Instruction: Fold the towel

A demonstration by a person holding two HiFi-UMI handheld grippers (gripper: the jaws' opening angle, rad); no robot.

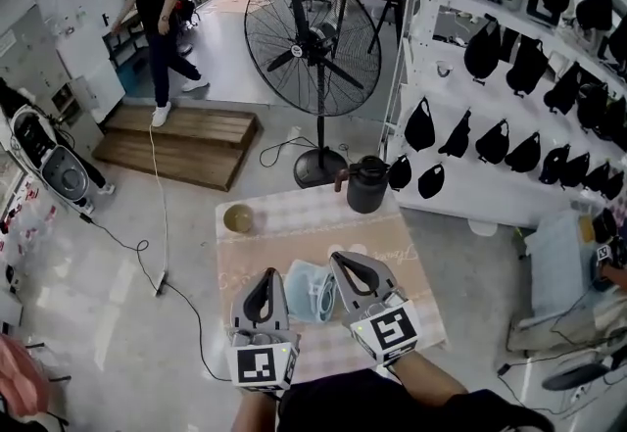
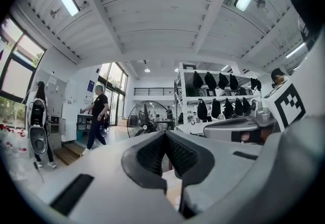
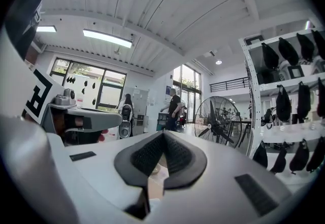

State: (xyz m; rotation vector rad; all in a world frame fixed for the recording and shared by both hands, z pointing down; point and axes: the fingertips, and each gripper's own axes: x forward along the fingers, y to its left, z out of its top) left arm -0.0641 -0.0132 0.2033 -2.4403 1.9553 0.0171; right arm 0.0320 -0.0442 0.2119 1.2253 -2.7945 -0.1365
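Colours at the table and around it.
Towel [image 1: 312, 291] pale blue, on a table [image 1: 294, 224] covered in pink-beige check. Left tongs [image 1: 269, 273] and right tongs [image 1: 338, 258] grey with black ribbed pads [image 2: 152, 154]; marker cubes [image 1: 263, 364] white with black square patterns. Bowl [image 1: 238, 218] dull olive-tan. Jug [image 1: 367, 185] black. Fan [image 1: 313, 38] black. Shelf [image 1: 460, 92] white, bags [image 1: 419, 126] on it black. Wooden platform [image 1: 186, 141] brown; floor [image 1: 118, 322] pale grey.
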